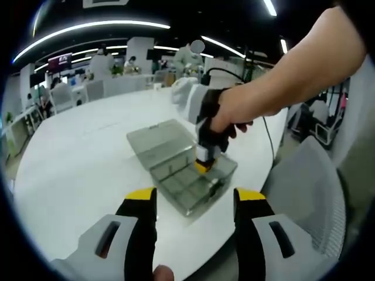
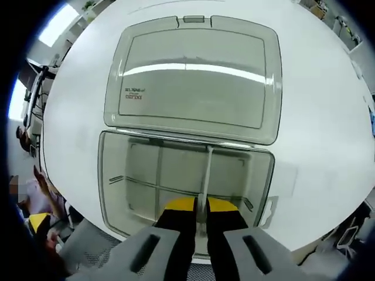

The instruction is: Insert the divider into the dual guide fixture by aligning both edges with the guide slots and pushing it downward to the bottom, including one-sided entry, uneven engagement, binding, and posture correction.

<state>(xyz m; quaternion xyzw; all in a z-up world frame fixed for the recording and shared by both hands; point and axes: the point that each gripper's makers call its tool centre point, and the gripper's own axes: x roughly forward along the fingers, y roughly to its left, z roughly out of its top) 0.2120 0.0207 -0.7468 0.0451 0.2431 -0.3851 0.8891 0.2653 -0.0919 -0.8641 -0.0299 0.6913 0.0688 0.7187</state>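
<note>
A clear plastic box (image 2: pixel 117 193) lies on the white table (image 2: pixel 316 117), its hinged lid (image 2: pixel 187 76) folded open flat behind it. A thin translucent divider (image 2: pixel 207 172) stands on edge inside the box, running from the hinge wall to the near wall. My right gripper (image 2: pixel 201 206) is shut on its near end, pointing straight down. In the left gripper view a hand holds the right gripper (image 1: pixel 205 165) upright over the box (image 1: pixel 181 175). My left gripper (image 1: pixel 195 199) hovers open near the table's edge, short of the box, with nothing between its fingers.
Other dividers (image 2: pixel 158 170) stand fitted in the box's left part. A grey mesh chair (image 1: pixel 304 187) sits by the table's right edge. A cable (image 1: pixel 266 132) trails from the right gripper. Desks and chairs (image 1: pixel 70 93) lie beyond the far side.
</note>
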